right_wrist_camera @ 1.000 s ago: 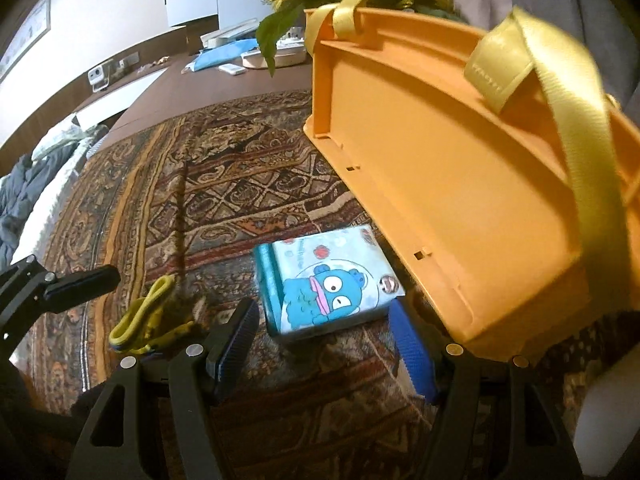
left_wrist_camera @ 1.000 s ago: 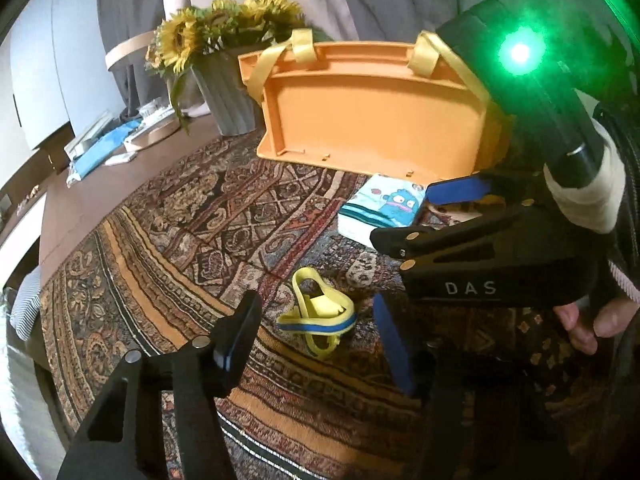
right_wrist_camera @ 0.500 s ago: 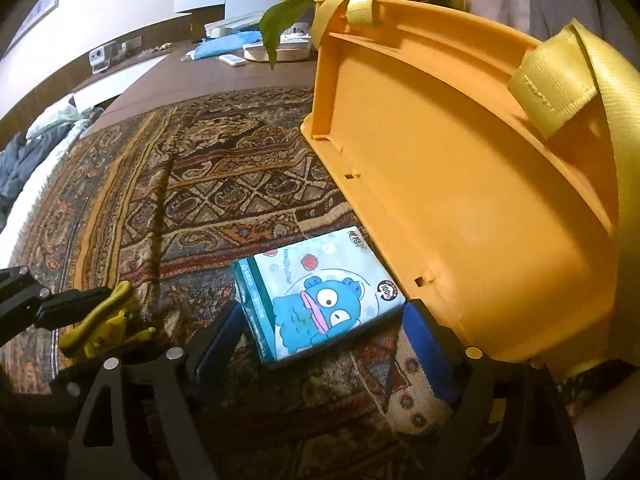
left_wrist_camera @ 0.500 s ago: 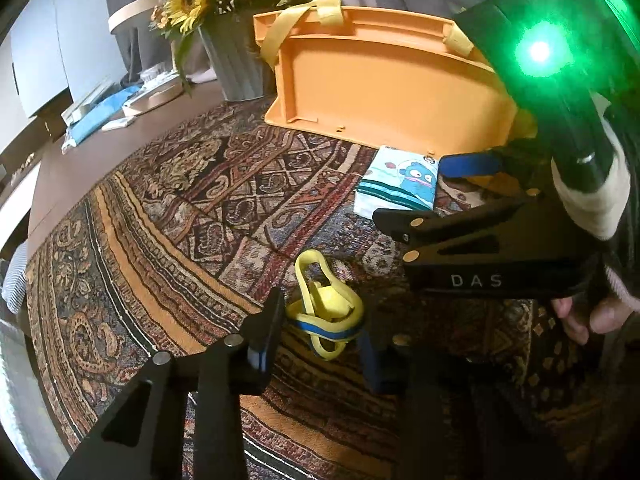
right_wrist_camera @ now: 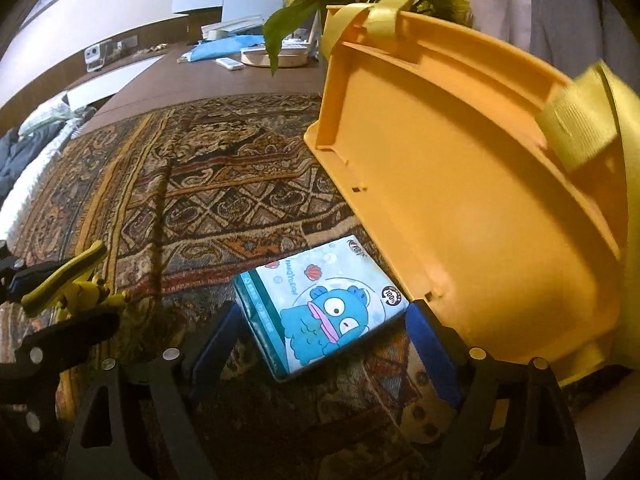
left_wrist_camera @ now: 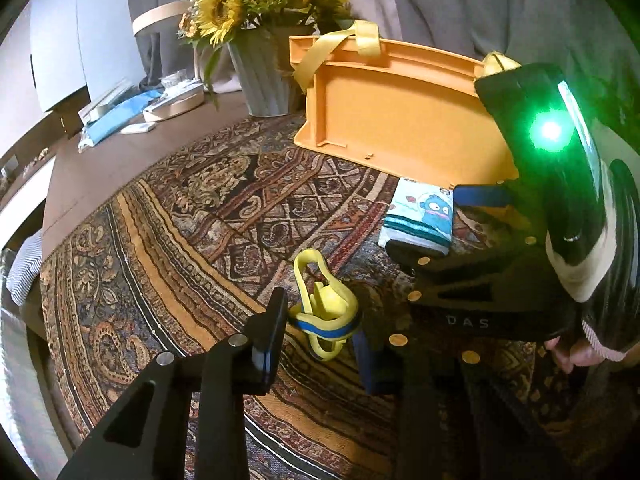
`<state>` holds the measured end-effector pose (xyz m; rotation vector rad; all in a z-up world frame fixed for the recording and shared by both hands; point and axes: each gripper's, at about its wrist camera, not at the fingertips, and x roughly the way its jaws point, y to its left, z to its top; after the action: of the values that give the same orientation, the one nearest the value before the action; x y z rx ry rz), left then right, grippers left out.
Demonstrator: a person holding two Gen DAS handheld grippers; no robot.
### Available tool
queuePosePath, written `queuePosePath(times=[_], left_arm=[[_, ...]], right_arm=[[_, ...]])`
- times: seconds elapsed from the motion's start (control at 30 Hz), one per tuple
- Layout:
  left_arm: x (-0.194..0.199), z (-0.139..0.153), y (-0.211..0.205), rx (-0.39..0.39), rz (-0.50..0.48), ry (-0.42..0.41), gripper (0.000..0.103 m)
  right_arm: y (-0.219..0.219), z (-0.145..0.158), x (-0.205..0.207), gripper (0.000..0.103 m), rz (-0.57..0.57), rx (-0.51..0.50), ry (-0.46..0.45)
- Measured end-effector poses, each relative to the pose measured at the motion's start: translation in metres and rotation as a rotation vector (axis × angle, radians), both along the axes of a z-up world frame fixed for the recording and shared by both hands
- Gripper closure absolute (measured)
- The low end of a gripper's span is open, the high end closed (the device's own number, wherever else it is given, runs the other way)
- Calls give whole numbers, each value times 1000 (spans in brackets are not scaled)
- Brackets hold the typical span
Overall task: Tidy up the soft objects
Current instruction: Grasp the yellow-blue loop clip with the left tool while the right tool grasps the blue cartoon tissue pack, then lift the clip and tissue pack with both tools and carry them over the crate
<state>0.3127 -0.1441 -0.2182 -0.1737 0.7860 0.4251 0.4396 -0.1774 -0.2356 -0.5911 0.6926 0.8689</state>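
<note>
Our left hand-held gripper point(left_wrist_camera: 320, 344) pinches the limp yellow strap point(left_wrist_camera: 324, 312); our right hand-held gripper point(right_wrist_camera: 320, 344) gapes around the squashy tissue pack point(right_wrist_camera: 320, 308), best squeezed across its sides.

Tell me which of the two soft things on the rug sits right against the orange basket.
The tissue pack, printed with a blue cartoon creature; the yellow band lies farther out on the rug.

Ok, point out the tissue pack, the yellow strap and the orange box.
tissue pack point(right_wrist_camera: 320, 304), right wrist view, printed top face
yellow strap point(left_wrist_camera: 324, 312), left wrist view, bunched middle
orange box point(left_wrist_camera: 400, 120), left wrist view, flat side wall
</note>
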Motion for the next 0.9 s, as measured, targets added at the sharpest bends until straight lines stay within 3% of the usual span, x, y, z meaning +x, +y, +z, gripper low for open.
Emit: queuePosePath(times=[0.33,0.57,0.9], left_arm=[[-3,-1,20,-1,51,-4,72],[-4,-3,26,-2,67,-7,72],[-9,5,31,-16,70,-27,72]], right_arm=[[14,-6,2,12,-36,13,22],[18,-7,7,13,-61,28,43],[6,10,-11,14,-94,73,-1]])
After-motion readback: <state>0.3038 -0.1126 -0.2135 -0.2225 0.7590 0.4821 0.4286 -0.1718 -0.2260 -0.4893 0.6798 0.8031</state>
